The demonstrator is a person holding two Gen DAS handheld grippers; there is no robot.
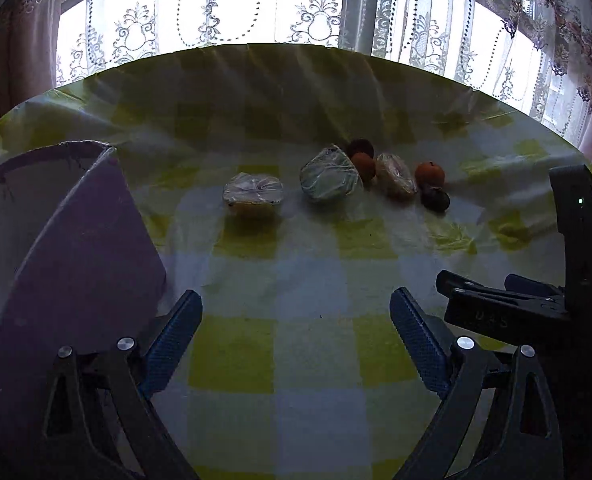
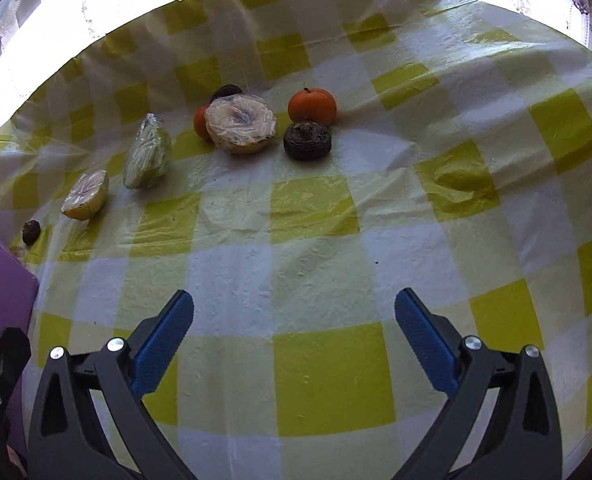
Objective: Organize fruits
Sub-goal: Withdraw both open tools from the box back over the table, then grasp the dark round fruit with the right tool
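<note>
My right gripper [image 2: 294,332] hangs over bare cloth with its blue pads spread wide and nothing between them, and my left gripper [image 1: 296,340] is the same, wide and empty, with the purple box [image 1: 68,248] just to its left. The fruit lies in a loose row farther out on the checked tablecloth [image 2: 315,380]: nearest the box a small dark fruit [image 2: 30,232], then a film-wrapped lemon half [image 2: 86,196], a wrapped green piece [image 2: 148,158], and a wrapped pale half [image 2: 240,124] with an orange fruit [image 2: 200,122] and a dark one [image 2: 226,91] tucked behind it. To the right sit a whole mandarin [image 2: 311,106] and, touching it on the near side, a dark wrinkled fruit [image 2: 307,140]. I judge all of them light; the film will be slick, and the cut halves soft, so I would pinch those across the rind, not the wrapped face. The mandarin should be firm enough to take across its middle; the wrinkled one may be mushy and wants a gentle close. The near cloth is open, so I can come in freely from there, and the right side is bare too. The far table edge runs close behind the row, so a nudged round fruit could roll off.
</note>
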